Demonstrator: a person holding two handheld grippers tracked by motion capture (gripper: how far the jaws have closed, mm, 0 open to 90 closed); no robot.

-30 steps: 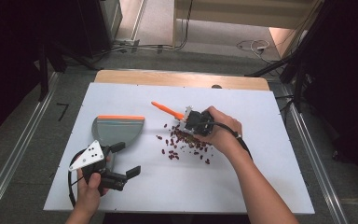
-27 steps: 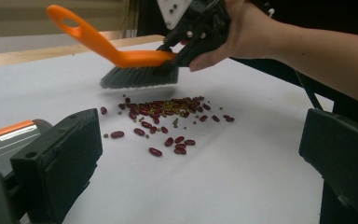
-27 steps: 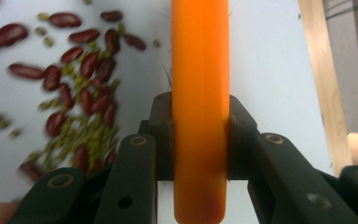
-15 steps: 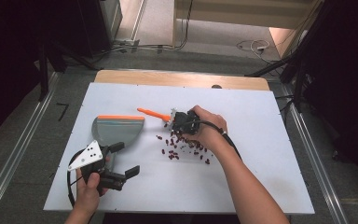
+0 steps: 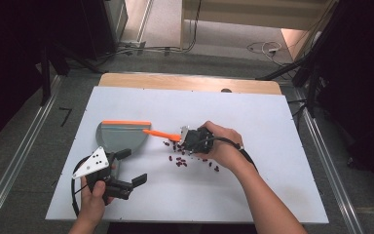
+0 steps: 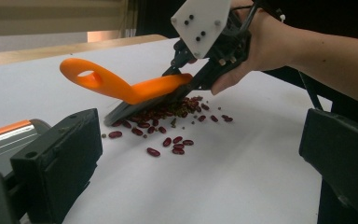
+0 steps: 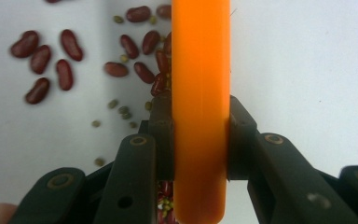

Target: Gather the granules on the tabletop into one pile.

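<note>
Right gripper: jaws clamped on orange brush; handle's long axis pointed toward dustpan, bristles on beans.
Left gripper: jaws apart, nothing between them, just beside dustpan; nearer hand.
Count: one brush, one dustpan, dozens of red beans plus small green ones, scattered on bench right of dustpan.

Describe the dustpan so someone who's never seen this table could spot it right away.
On the white table, look left of the scattered red beans, just ahead of the left gripper. The dustpan lies flat there: a grey scoop with an orange strip along its far edge, unlike the slim orange-handled brush beside it.
</note>
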